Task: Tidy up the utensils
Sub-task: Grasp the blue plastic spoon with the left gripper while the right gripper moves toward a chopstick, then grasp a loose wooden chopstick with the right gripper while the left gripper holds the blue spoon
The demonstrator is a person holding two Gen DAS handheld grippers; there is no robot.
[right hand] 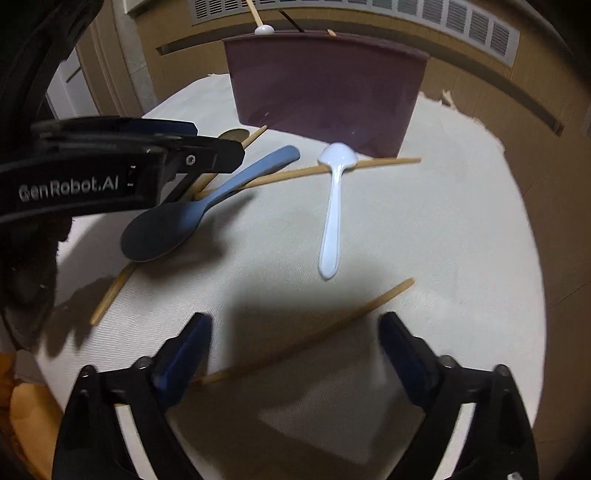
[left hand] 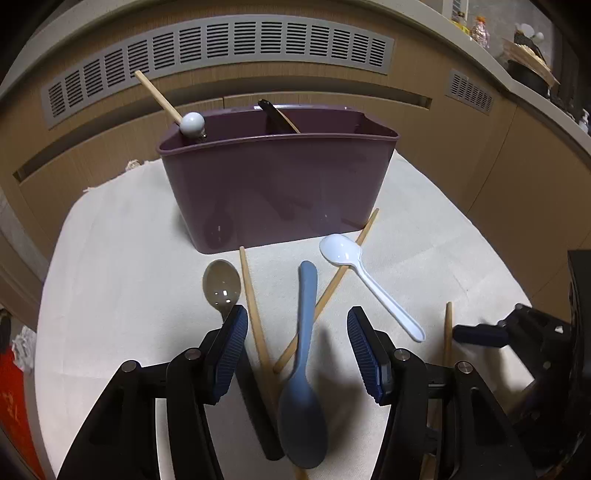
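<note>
A purple utensil bin [left hand: 277, 184] stands on a white cloth [left hand: 110, 277]; it also shows in the right wrist view [right hand: 325, 96]. It holds a wooden stick with a white ball end [left hand: 192, 123] and a dark utensil [left hand: 275, 114]. My left gripper [left hand: 297, 319] is open, low over a blue spoon [left hand: 304, 354] and crossed wooden chopsticks [left hand: 255, 317]. A grey spoon [left hand: 221, 286] and a white spoon [left hand: 362, 275] lie beside them. My right gripper [right hand: 295, 325] is open over a single chopstick [right hand: 314, 334]. The blue spoon [right hand: 192, 218] and white spoon [right hand: 332, 210] lie ahead of it.
A wooden cabinet front with a grey vent grille [left hand: 221, 48] rises behind the bin. The cloth's edge drops off left and right. A counter with bottles [left hand: 480, 29] is at the far right. The left gripper's body [right hand: 110, 166] fills the left of the right wrist view.
</note>
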